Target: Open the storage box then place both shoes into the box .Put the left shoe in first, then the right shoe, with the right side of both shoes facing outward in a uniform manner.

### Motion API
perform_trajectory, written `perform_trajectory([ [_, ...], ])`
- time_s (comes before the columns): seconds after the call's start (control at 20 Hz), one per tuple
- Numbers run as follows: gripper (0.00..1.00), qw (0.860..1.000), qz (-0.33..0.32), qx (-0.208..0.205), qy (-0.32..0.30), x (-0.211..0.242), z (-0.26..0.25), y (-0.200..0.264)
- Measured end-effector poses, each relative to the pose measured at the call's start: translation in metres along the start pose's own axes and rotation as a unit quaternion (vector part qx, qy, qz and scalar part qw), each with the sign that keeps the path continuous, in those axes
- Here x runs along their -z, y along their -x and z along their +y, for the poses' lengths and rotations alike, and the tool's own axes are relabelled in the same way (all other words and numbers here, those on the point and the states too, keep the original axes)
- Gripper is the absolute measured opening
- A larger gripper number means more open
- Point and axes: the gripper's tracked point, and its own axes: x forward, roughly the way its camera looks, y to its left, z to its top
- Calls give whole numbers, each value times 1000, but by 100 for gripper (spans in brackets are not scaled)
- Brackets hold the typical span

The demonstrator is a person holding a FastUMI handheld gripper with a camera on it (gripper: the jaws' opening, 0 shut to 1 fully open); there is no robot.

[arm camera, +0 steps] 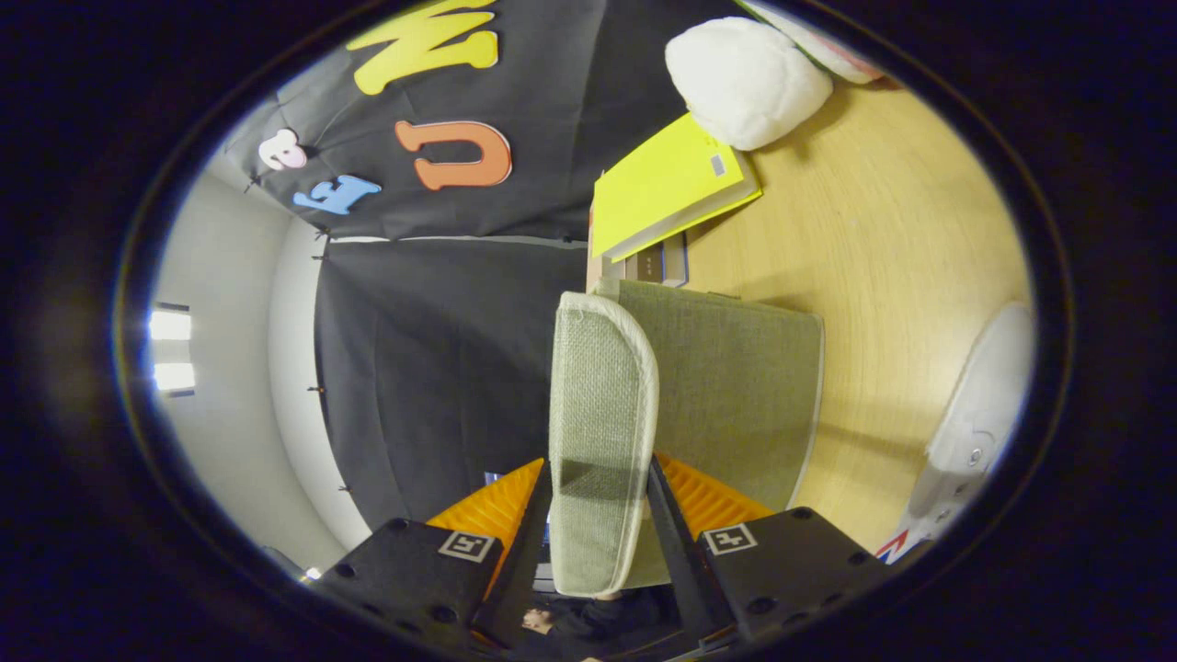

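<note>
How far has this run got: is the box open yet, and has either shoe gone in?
Done: nothing is finished yet. In hand: the gripper is shut on the storage box's lid, which stands lifted away from the green fabric box, so opening is under way. Left: both shoes. One white shoe lies on the wooden table beside the box; no shoe can be seen inside the box.

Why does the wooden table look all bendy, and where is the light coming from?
In the gripper view the fisheye lens curves the light wooden table; two bright windows glare beyond the grey-green fabric box lid, which the gripper jaws clamp, shadowing it.
</note>
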Motion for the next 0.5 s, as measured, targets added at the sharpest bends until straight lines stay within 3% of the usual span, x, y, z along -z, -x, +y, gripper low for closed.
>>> perform_trajectory([
  [0.45, 65, 999, 12, -20, -26, 5, -11, 2],
  [0.5, 50, 999, 13, -15, -26, 4, -14, 6],
])
